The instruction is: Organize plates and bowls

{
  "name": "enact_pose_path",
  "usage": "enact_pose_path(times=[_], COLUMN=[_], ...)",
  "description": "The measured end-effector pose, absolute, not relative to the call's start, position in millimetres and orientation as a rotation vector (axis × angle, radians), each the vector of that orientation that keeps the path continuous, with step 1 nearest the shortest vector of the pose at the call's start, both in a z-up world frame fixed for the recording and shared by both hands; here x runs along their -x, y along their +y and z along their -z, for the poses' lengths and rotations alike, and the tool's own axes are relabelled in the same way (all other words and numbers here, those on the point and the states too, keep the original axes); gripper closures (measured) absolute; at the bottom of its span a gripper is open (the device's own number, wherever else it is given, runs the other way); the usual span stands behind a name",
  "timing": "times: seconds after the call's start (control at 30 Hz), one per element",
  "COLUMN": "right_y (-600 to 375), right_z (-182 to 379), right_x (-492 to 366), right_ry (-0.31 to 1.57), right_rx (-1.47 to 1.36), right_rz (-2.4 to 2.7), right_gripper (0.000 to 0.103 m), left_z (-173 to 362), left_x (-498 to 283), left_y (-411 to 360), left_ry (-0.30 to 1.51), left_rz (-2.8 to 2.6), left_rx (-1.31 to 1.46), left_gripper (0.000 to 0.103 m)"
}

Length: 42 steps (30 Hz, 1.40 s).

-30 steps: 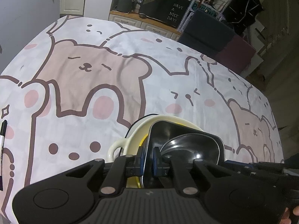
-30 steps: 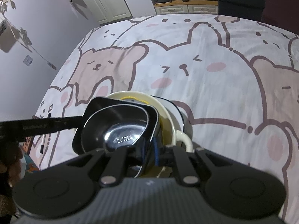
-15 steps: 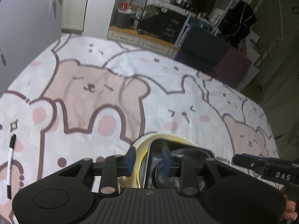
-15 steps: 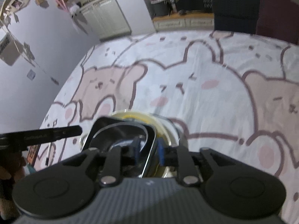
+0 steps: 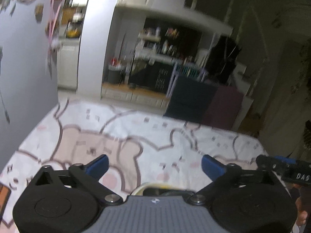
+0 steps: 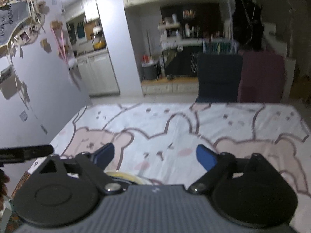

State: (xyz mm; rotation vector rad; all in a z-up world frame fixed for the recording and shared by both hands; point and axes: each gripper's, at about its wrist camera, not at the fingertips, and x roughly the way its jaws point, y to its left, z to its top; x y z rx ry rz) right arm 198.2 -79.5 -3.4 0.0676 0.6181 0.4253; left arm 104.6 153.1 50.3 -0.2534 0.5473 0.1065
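My left gripper (image 5: 155, 164) is lifted above the table, its jaws opening wide with nothing between the blue pads. Just under its body peeks the rim of the stacked dishes (image 5: 155, 187): a cream bowl with a yellow one and a dark metal tray inside, mostly hidden. My right gripper (image 6: 155, 156) is likewise raised, jaws opening, nothing between them. The same stack's cream and yellow rim (image 6: 124, 175) shows below its left finger. The right gripper's tip (image 5: 283, 168) reaches into the left wrist view at the right edge; the left gripper's finger (image 6: 27, 152) shows at the right wrist view's left edge.
The table carries a white cloth with pink bear drawings (image 6: 175, 128). Beyond its far edge stand a dark blue chair (image 6: 219, 77) and a maroon one (image 6: 262, 77), then shelves and cabinets. A grey wall (image 5: 25, 77) runs along the left side. Both views are motion-blurred.
Both grippers let go of the metal tray's rim, opened wide and rose, tilting up. The stack has dropped to the bottom of both views and the room behind now fills them.
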Motion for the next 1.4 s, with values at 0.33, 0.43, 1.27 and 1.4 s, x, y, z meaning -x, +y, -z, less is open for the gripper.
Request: enact_pose_path(times=[0.33, 0.43, 1.27, 1.4], right_y=[-102, -105, -102, -101], right_z=[-2, -1, 55, 59], right_x=[-148, -129, -31, -24], right_ry=[0.477, 0.442, 0.483, 0.497], right_rx=[-0.081, -0.072, 0.000, 0.007], right_rz=[-0.400, -0.404, -0.364, -0.362], right_gripper=[0.000, 0.000, 0.000, 0.000], left_z=[-70, -67, -7, 0], left_x=[-55, -42, 34, 39], left_y=[124, 119, 99, 99], left_ry=[0.436, 0.432, 0.574, 0.595], left_rz=[-0.131, -0.158, -0.099, -0.106], left_rx=[0.124, 0.077, -0.035, -0.042], left_gripper=[0.000, 0.000, 0.000, 0.000])
